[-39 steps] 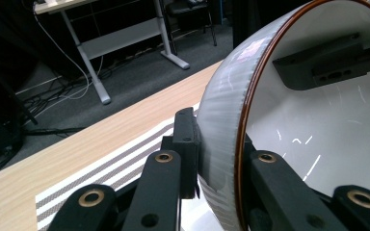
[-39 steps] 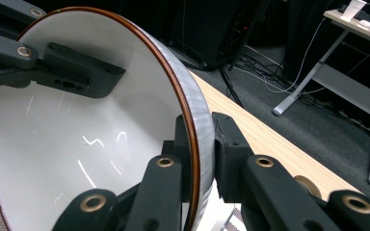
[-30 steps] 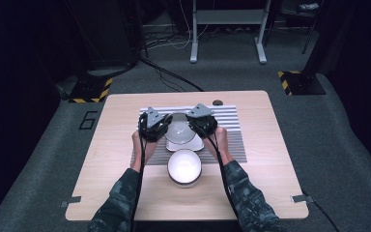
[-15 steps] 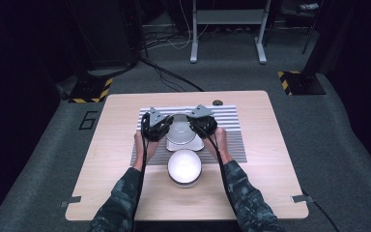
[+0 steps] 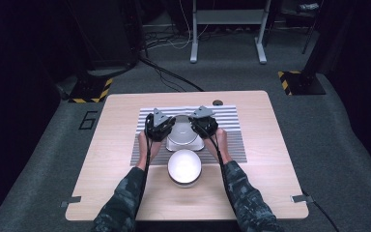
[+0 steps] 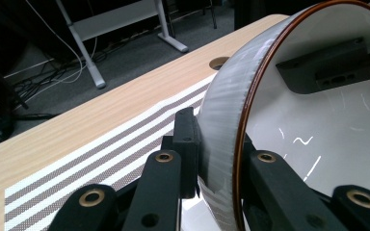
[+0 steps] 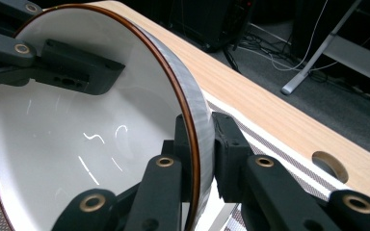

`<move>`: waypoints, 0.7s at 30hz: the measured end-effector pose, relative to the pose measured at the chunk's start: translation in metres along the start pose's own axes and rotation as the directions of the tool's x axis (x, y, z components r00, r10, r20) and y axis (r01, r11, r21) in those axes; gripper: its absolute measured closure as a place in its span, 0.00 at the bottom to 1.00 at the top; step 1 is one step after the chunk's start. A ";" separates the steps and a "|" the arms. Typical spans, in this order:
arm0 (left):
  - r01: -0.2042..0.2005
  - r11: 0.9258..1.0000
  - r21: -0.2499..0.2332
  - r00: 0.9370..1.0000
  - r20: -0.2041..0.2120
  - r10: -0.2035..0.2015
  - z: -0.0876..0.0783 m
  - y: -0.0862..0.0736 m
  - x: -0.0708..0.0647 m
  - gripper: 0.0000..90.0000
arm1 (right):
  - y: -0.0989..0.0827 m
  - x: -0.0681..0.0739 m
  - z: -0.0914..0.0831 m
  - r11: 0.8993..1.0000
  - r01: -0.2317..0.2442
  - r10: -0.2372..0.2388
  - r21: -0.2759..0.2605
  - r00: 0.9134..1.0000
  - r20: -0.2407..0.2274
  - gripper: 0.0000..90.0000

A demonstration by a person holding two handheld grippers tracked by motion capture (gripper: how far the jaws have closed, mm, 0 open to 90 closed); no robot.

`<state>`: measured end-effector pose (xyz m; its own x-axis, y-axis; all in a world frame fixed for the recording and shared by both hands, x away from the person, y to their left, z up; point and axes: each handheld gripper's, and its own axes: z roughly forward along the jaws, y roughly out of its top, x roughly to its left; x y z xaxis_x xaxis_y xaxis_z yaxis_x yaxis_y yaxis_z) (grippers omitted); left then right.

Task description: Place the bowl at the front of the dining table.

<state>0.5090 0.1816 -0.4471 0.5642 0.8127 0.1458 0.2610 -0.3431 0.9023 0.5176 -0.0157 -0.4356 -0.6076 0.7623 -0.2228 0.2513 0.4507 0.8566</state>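
A bowl (image 5: 183, 137), grey outside and white inside with a thin brown rim, sits between my two grippers over the striped placemat (image 5: 228, 126). My left gripper (image 5: 158, 126) is shut on the bowl's left rim, one jaw inside and one outside. In the left gripper view the bowl (image 6: 289, 120) is pinched by my left gripper (image 6: 217, 159). My right gripper (image 5: 203, 123) is shut on the opposite rim. The right gripper view shows the bowl (image 7: 77, 144) clamped by my right gripper (image 7: 200, 149). Whether the bowl rests on the mat I cannot tell.
A second bowl (image 5: 184, 166), white inside, stands on the wooden table (image 5: 270, 159) just in front of the held one, close to the person's forearms. A round cable hole (image 5: 217, 102) lies beyond the mat. Dark floor, cables and a metal stand lie beyond the table.
Both grippers have sunk a little toward the mat with the bowl held between them. The near bowl has not moved.
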 end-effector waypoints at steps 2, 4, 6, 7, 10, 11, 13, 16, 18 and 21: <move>-0.002 1.000 0.008 1.000 0.000 0.002 0.002 -0.001 0.000 0.90 | -0.002 -0.001 0.002 1.000 -0.006 0.006 0.004 1.000 -0.006 0.91; 0.000 1.000 0.017 1.000 0.001 0.000 0.005 -0.003 0.000 0.90 | -0.005 -0.002 0.005 1.000 -0.014 0.014 0.008 1.000 -0.010 0.91; 0.008 1.000 0.025 1.000 0.001 -0.008 0.009 -0.006 0.000 0.90 | -0.008 -0.003 0.008 1.000 -0.016 0.016 0.017 1.000 -0.014 0.91; 0.002 0.999 0.033 1.000 0.003 -0.002 0.010 -0.007 0.001 0.90 | -0.010 -0.003 0.010 1.000 -0.019 0.020 0.021 1.000 -0.018 0.91; 0.013 0.999 0.043 1.000 0.007 -0.013 0.014 -0.010 0.001 0.90 | -0.013 -0.004 0.014 0.999 -0.024 0.024 0.036 0.999 -0.022 0.91; 0.014 0.999 0.049 1.000 0.010 -0.014 0.015 -0.011 0.001 0.90 | -0.014 -0.004 0.014 0.999 -0.028 0.029 0.041 0.999 -0.023 0.91; 0.015 0.998 0.057 1.000 0.010 -0.015 0.016 -0.012 0.001 0.90 | -0.015 -0.004 0.017 0.998 -0.033 0.035 0.047 0.999 -0.023 0.91; 0.020 0.997 0.076 1.000 0.009 -0.020 0.020 -0.015 0.001 0.90 | -0.018 -0.003 0.020 0.998 -0.034 0.036 0.054 0.999 -0.028 0.91; 0.020 0.996 0.089 1.000 0.014 -0.022 0.022 -0.017 0.002 0.90 | -0.021 -0.002 0.023 0.997 -0.043 0.045 0.068 0.999 -0.030 0.91; 0.024 0.994 0.103 1.000 0.018 -0.026 0.024 -0.021 0.002 0.90 | -0.024 -0.001 0.026 0.995 -0.047 0.050 0.088 0.998 -0.032 0.91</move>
<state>0.5238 0.1788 -0.4752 0.5708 0.8130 0.1149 0.3538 -0.3698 0.8591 0.5319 -0.0151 -0.4676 -0.6179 0.7687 -0.1653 0.3448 0.4539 0.8216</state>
